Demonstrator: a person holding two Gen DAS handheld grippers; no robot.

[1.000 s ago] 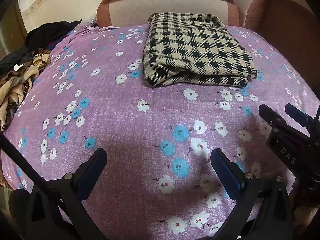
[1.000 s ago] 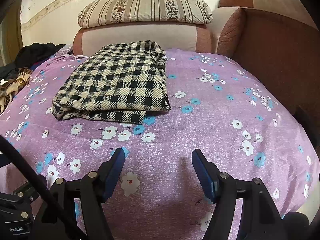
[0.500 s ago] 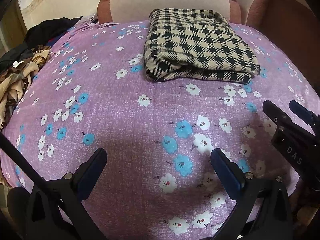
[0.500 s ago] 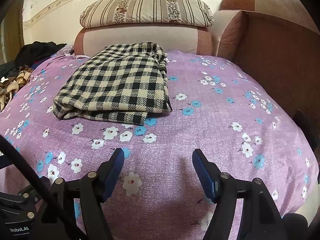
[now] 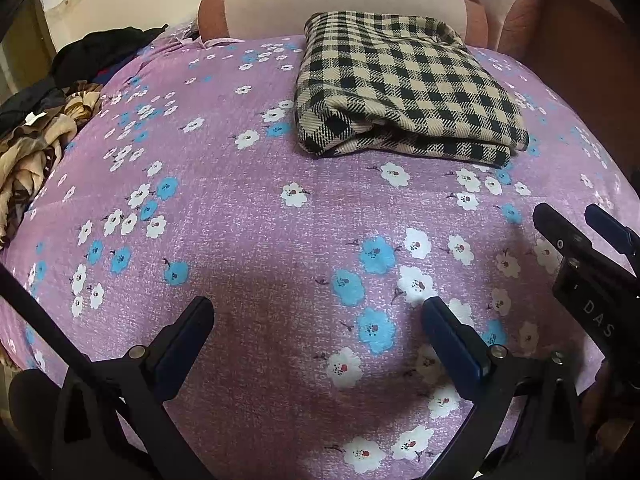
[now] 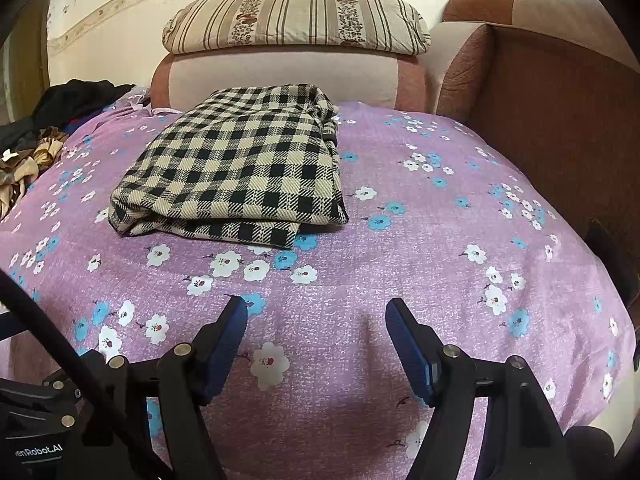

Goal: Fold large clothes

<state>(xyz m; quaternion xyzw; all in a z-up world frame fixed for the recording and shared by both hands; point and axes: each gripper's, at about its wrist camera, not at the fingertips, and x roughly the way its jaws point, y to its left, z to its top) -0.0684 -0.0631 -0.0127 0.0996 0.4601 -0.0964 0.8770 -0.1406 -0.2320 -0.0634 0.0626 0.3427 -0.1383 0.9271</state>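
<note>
Plainly the checked garment (image 6: 236, 172) is soft, thick woven cloth, already folded into a flat stack lying toward the back of the flowered purple sheet (image 6: 420, 248), in front of the striped pillow (image 6: 296, 20). It looks floppy rather than heavy; grip through the layered front edge. The right gripper (image 6: 316, 336) and the left gripper (image 5: 316, 328) stand spread wide, holding nothing, seemingly above bare sheet

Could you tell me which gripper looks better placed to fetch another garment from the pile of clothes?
Left, probably. The rumpled brown-and-black clothes pile lies at the left edge of the bed, nearer the open left gripper than the right gripper.
</note>
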